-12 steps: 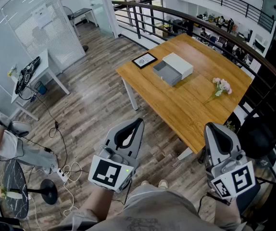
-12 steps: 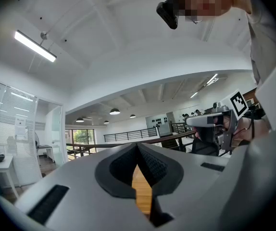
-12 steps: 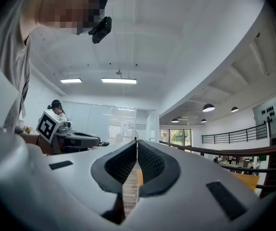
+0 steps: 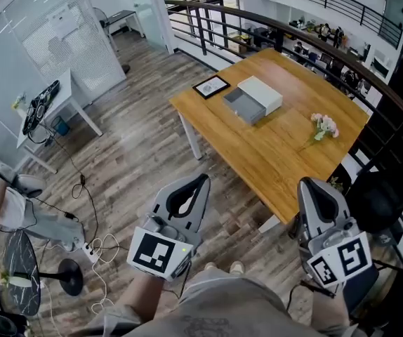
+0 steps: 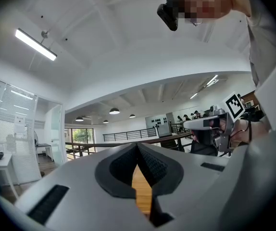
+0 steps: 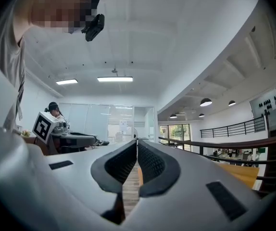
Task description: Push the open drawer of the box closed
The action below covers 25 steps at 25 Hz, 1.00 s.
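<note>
A white box (image 4: 261, 93) lies on the wooden table (image 4: 272, 146) far ahead, its grey drawer (image 4: 243, 106) pulled out toward the table's near-left side. My left gripper (image 4: 203, 179) is held low near my body, well short of the table, its jaws shut with nothing between them. My right gripper (image 4: 307, 184) hangs by the table's near corner, jaws shut and empty too. In the left gripper view the left gripper (image 5: 137, 145) points level across the room. The right gripper (image 6: 137, 142) does the same in its own view.
A black picture frame (image 4: 210, 87) lies left of the box and pink flowers (image 4: 323, 126) to its right. A dark railing (image 4: 307, 37) curves behind the table. A white side table (image 4: 54, 107) stands at left, cables (image 4: 93, 248) on the floor, and a person sits at far left.
</note>
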Tool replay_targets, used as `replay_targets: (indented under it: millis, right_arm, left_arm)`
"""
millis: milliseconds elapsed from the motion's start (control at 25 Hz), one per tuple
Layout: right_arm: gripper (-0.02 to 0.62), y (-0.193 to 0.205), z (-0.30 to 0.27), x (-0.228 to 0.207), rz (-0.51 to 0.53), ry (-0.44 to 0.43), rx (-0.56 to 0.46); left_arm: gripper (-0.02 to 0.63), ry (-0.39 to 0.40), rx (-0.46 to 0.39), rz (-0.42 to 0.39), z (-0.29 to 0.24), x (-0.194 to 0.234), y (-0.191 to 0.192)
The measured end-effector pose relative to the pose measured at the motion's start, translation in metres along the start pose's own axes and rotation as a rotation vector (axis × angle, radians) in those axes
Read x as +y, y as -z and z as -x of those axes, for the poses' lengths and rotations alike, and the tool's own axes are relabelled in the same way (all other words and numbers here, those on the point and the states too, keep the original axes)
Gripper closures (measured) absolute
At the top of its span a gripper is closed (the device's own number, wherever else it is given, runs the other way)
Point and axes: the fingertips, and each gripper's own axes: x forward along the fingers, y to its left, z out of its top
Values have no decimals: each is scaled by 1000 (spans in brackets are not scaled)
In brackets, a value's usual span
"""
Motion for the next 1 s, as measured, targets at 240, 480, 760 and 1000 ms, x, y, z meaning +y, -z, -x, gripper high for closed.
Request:
replay_targets:
  millis: [240,480,760,1000]
  right_arm:
    - [560,7,-4,-4,-5,-15,18]
    - [560,13,-5,-14,-17,-26,32]
    - [560,22,-13,-23,-19,-32,51]
    - [560,38,-32,-43,-30,-14,65]
  left_arm:
    - [589,-7,-4,4,-2,2,3]
    - [440,-2,-47,91,-12,2,-3]
    - [445,-41,-32,82,-20,12,8]
    - [465,-46,-24,52,-45,27,22]
